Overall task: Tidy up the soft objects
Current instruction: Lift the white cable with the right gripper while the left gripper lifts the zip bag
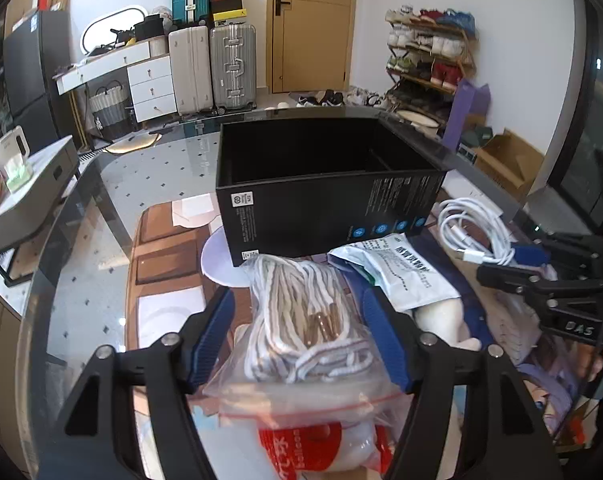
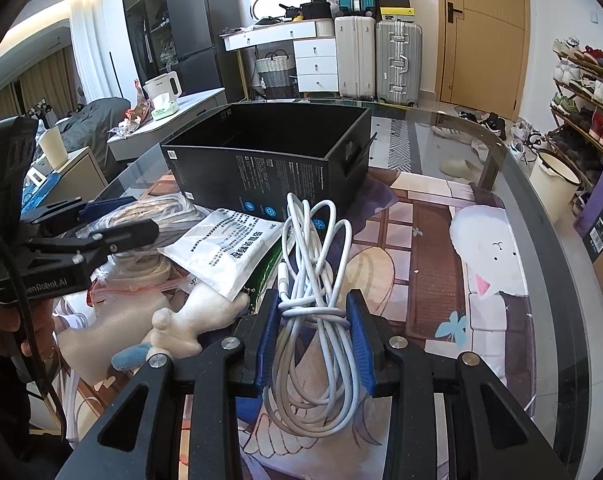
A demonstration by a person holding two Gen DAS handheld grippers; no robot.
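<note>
Clear plastic, sealed by a red zip line, wraps the bag of striped cord (image 1: 301, 320) lying between the blue pads of the left gripper (image 1: 299, 300). The pads flank the bag on both sides at roughly mid-opening; whether they press on it cannot be told from the left wrist view. The bag rests atop a red-and-white packet (image 1: 301, 448) at the near edge of the pile.

Just to the right, the right gripper (image 2: 313, 308) has its blue pads closed narrowly on a coiled white charging cable (image 2: 317, 312), pinching the bundle where a loop of the cable binds it. The upper loops rise ahead of the fingertips toward the box; the lower loops hang back between the arms of the gripper.

Between the two tools lie a white printed pouch (image 2: 229, 252), partly over a green packet, and a cream plush toy (image 2: 189, 320) with a blue tip, resting on the mat near the pouch's lower corner.

Beyond them all stands an open black cardboard box (image 1: 325, 184), upright, its inside dark. Everything sits on an illustrated desk mat (image 2: 433, 248) spread over a glass table (image 1: 101, 264). A person's hand (image 2: 5, 320) grips the left tool's handle at the edge of the right wrist view.
</note>
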